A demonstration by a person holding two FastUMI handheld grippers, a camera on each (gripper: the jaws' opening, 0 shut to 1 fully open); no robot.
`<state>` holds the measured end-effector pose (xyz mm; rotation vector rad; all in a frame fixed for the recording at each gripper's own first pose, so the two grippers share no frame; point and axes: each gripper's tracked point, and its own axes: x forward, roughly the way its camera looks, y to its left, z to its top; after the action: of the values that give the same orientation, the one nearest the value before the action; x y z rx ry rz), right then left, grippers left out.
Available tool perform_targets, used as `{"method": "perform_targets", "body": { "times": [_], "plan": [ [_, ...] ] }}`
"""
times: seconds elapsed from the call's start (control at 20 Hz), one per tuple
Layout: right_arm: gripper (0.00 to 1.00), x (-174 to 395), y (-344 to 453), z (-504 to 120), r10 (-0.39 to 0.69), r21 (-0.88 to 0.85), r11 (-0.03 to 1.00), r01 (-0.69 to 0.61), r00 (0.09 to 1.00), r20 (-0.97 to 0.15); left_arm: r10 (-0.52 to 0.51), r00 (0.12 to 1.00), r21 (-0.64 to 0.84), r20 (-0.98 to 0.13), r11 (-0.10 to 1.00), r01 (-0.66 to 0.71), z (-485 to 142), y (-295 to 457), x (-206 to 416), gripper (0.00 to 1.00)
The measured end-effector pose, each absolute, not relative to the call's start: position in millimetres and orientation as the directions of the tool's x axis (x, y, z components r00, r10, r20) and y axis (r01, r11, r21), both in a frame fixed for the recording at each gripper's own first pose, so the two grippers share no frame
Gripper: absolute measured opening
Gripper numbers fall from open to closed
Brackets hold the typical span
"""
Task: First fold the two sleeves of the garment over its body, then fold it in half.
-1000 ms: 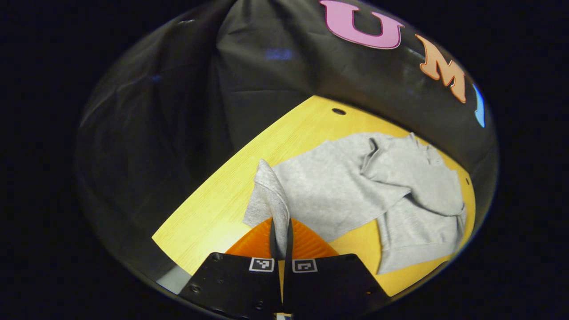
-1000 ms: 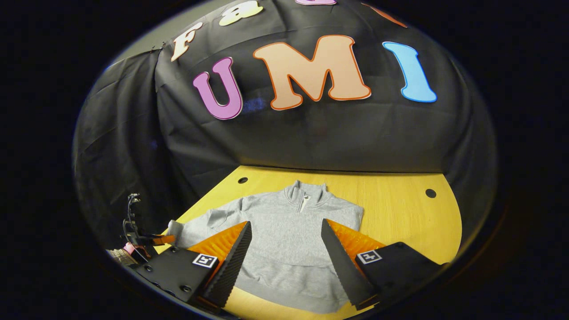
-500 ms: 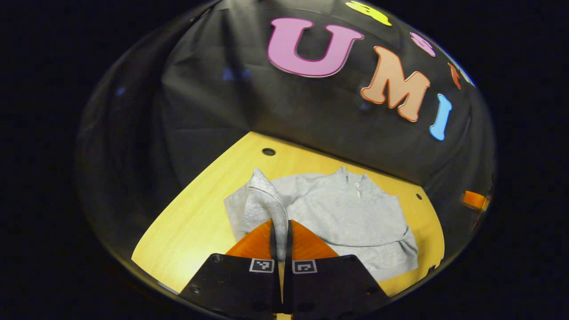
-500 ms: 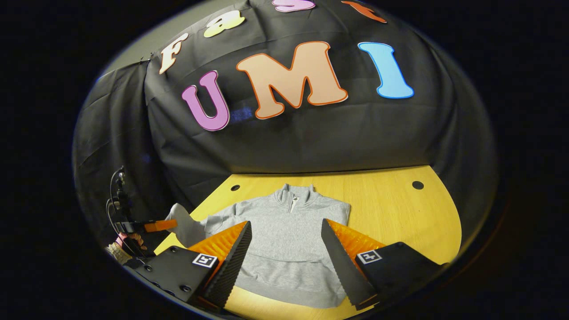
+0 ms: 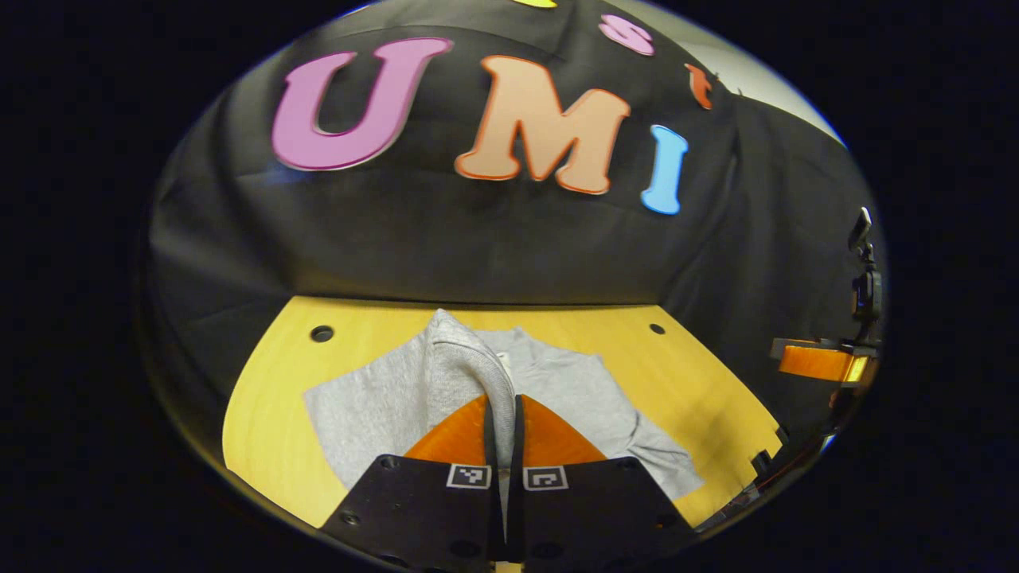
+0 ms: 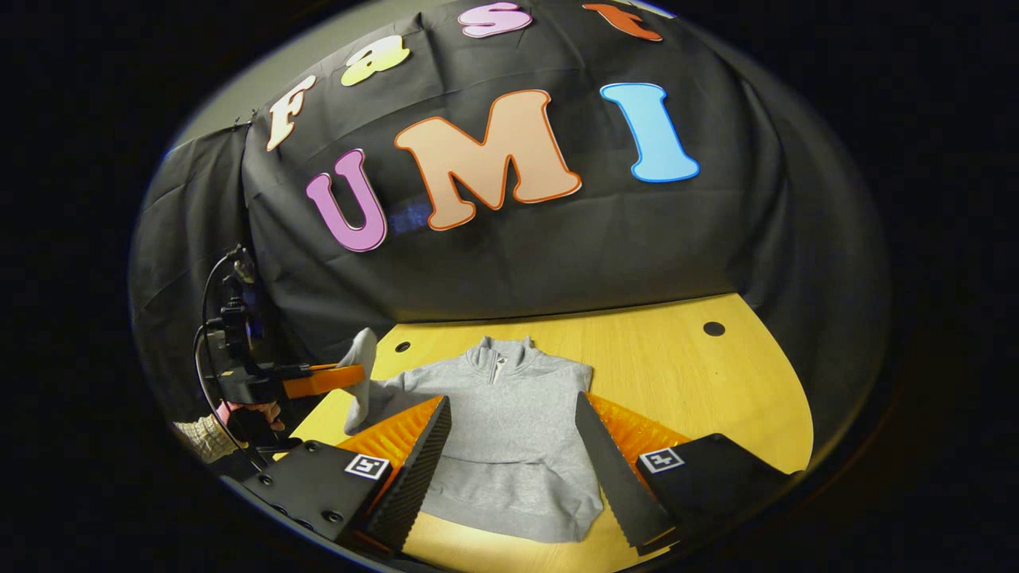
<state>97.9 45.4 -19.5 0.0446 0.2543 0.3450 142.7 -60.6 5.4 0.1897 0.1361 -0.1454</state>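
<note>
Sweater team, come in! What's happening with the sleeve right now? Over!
Left gripper shut on sleeve, lifted off table. Right gripper open, above sweater. Nothing in the way.

Black cloth wall [image 6: 557,255] draped, creased, behind yellow wooden table [image 6: 700,382] (round holes near far edge). Pale wall patch [image 5: 764,83] above cloth. Dim surroundings.

grey zip-collar sweatshirt [image 6: 509,422] flat on the table, one sleeve [image 6: 362,374] lifted off its side
</note>
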Motion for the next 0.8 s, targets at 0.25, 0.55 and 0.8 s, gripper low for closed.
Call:
{"method": "perform_targets", "body": {
  "times": [0.25, 0.55, 0.8],
  "plan": [
    [0.98, 93, 24, -19, 0.305, 0.091, 0.952, -0.292, 0.923, -0.234, -0.285, 0.943, 0.247, -0.174, 0.914, 0.322, -2, -145, 183, 0.0],
    [0.94, 93, 9, -25, 0.285, 0.104, 0.958, -0.267, 0.928, -0.241, -0.347, 0.914, 0.236, -0.208, 0.889, 0.391, -19, -206, 240, 0.02],
    [0.94, 94, 1, -25, 0.269, 0.099, 0.963, -0.252, 0.933, -0.239, -0.306, 0.916, 0.261, -0.259, 0.891, 0.371, -54, -207, 286, 0.01]
  ]
}}
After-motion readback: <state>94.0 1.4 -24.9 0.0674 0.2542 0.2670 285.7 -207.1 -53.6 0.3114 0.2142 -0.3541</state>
